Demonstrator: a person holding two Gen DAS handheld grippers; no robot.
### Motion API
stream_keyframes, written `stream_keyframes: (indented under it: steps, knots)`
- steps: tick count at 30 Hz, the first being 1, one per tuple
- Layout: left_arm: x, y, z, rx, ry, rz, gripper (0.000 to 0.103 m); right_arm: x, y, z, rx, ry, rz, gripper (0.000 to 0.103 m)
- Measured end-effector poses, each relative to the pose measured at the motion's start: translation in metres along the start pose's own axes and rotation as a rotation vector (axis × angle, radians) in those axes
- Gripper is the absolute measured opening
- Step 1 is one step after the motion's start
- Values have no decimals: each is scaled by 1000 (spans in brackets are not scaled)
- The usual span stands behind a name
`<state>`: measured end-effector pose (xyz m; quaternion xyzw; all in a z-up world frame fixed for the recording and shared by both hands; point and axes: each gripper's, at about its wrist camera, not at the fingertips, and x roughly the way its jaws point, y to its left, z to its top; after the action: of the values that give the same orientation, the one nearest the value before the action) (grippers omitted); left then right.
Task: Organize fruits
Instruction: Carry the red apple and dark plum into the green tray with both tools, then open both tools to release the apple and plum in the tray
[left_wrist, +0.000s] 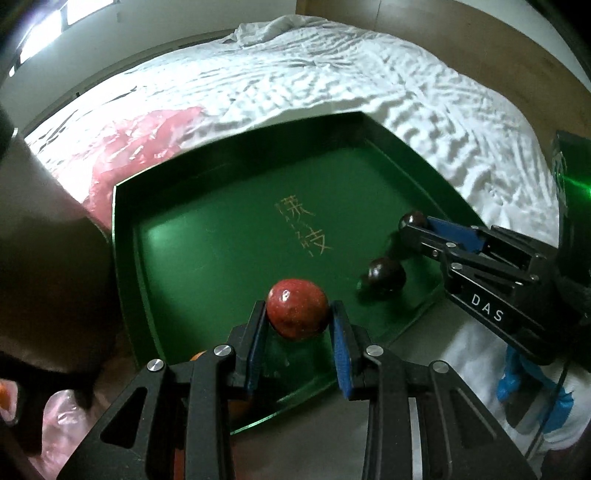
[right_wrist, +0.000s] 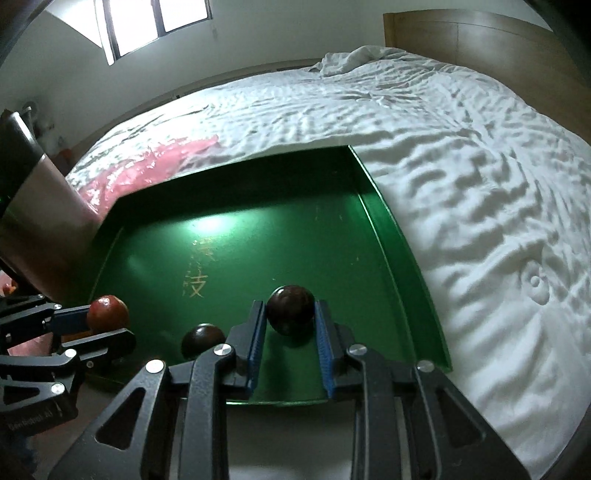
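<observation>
You're carrying a red fruit (left_wrist: 297, 308) clamped in the left gripper (left_wrist: 298, 314) and a dark fruit (right_wrist: 290, 309) in the right gripper (right_wrist: 290, 314), both over the green tray's (left_wrist: 236, 147) near edge. Small, round, smooth-skinned, prob. bruisable; you're pinching across the widest part, lightly.

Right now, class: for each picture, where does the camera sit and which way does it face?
Left wrist: on the left hand-held gripper, facing down at the green tray; it grips a red fruit.
Right wrist: on the right hand-held gripper, same direction, gripping a dark fruit.
Shared: tray, both fruits, a loose dark fruit, the white bed.
</observation>
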<state>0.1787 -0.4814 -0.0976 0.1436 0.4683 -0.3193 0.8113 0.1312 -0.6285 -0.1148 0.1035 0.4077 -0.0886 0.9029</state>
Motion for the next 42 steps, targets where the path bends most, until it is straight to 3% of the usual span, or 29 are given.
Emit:
stream_keyframes:
  steps: [13, 16, 18, 19, 20, 31, 35, 37, 40, 42]
  knots:
    - [13, -12, -2, 35, 47, 25, 30, 2, 2, 1, -17, 22, -8, 12]
    - [10, -11, -1, 28, 45, 28, 37, -1, 1, -1, -7, 24, -18, 15]
    - [6, -10, 0, 23, 34, 40, 42, -4, 0, -1, -1, 21, -25, 34]
    - [4, -10, 0, 22, 31, 40, 43, -6, -1, -1, 0, 17, -28, 50]
    - [1, -10, 0, 20, 27, 37, 43, -10, -1, 0, 2, 11, -28, 52]
    - [-51, -16, -17, 27, -52, 15, 45, -50, 8, -1, -1, -31, -37, 55]
    - [-76, -18, -36, 38, -92, 7, 45, -72, 17, -10, -5, -52, -35, 74]
    - [-86, -17, -46, 27, -104, -3, 45, -82, 22, -15, -7, -60, -32, 76]
    - [-105, -12, -64, 7, -133, -7, 45, -100, 33, -26, -8, -79, -20, 87]
    - [-118, -9, -76, 1, -144, -1, 45, -111, 44, -34, -22, -85, -13, 88]
